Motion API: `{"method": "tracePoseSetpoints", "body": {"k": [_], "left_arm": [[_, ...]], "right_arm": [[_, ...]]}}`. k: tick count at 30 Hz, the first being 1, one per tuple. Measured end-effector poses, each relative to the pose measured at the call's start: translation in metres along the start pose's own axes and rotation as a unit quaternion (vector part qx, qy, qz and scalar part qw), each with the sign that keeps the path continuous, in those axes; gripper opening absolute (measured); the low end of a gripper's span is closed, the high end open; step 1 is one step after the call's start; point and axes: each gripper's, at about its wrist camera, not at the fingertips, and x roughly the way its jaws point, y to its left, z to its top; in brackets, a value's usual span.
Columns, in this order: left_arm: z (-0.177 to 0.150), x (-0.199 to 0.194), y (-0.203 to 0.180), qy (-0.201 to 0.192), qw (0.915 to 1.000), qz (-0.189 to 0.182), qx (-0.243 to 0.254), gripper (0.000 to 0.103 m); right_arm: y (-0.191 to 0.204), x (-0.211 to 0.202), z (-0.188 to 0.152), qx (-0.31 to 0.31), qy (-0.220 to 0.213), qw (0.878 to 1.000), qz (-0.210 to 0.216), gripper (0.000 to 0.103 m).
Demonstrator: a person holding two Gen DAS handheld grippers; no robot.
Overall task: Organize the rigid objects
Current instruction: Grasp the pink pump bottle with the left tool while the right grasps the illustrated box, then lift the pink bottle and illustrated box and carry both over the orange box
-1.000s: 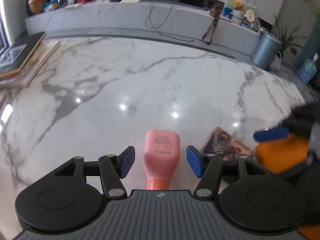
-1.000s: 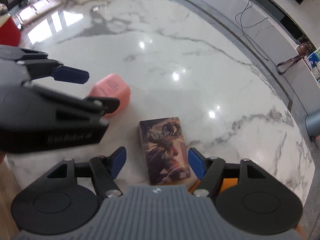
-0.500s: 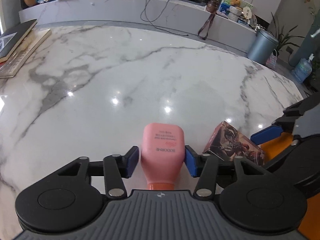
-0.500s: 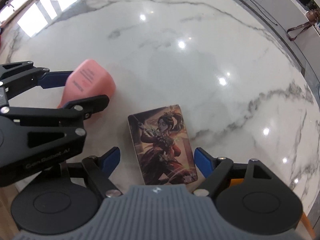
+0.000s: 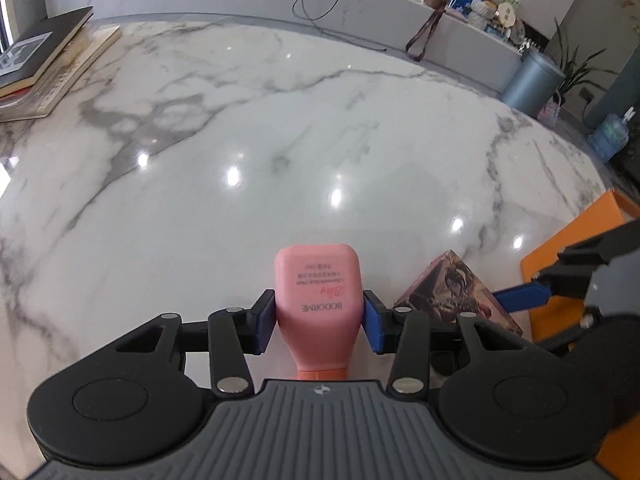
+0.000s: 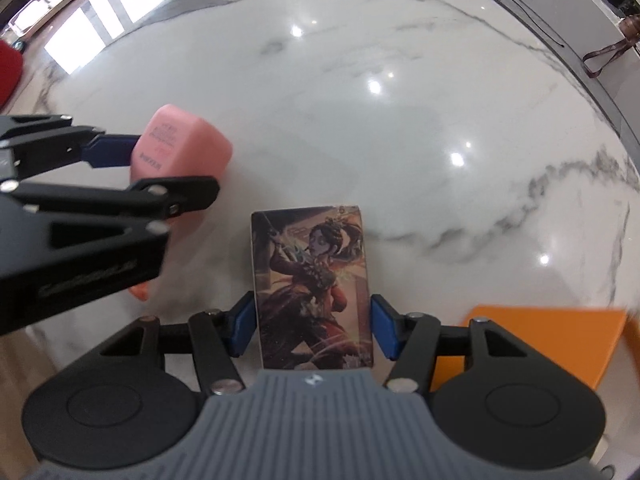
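Note:
A pink squeeze bottle lies on the white marble table with its orange cap toward me. My left gripper is closing on it, and both blue pads touch its sides. The right wrist view shows the same bottle between the left gripper's fingers. Just to its right lies a picture-printed card box. My right gripper points down over it and is closing, its pads against the box's long edges. The box also shows in the left wrist view.
An orange flat box sits on the table to the right of the card box, close to the right gripper. A stack of books lies at the table's far left. A grey ledge with cables and clutter runs behind the table.
Both grippers have come down and narrowed. The left jaws went from wide apart to touching the pink bottle. The right jaws widened, then closed onto the card box.

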Motion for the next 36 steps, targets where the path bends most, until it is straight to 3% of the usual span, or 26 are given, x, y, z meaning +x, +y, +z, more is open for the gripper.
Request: {"method": "tracePoseSetpoints", "body": {"k": [5, 8, 11, 26, 29, 36], "left_arm": [[-0.005, -0.004, -0.007, 0.008, 0.9994, 0.024, 0.021, 0.050], [-0.005, -0.001, -0.005, 0.012, 0.9996, 0.021, 0.017, 0.050], [-0.006, 0.001, -0.002, 0.017, 0.9997, 0.016, 0.008, 0.056], [-0.004, 0.004, -0.006, 0.007, 0.9993, 0.033, 0.018, 0.057], [-0.004, 0.005, -0.006, 0.006, 0.9994, 0.029, 0.020, 0.052], [-0.003, 0.004, -0.004, 0.006, 0.9995, 0.027, 0.015, 0.051]], "right_arm": [[0.017, -0.003, -0.011, -0.007, 0.006, 1.000, 0.023, 0.059], [0.020, -0.001, -0.014, -0.011, 0.013, 0.999, 0.033, 0.060], [0.014, 0.000, -0.013, -0.012, 0.011, 0.999, 0.039, 0.066], [0.016, 0.004, -0.010, -0.014, -0.001, 0.999, 0.033, 0.071], [0.021, 0.004, -0.012, -0.015, -0.012, 0.999, 0.026, 0.060], [0.033, -0.001, -0.030, 0.007, -0.044, 0.999, 0.009, 0.058]]}}
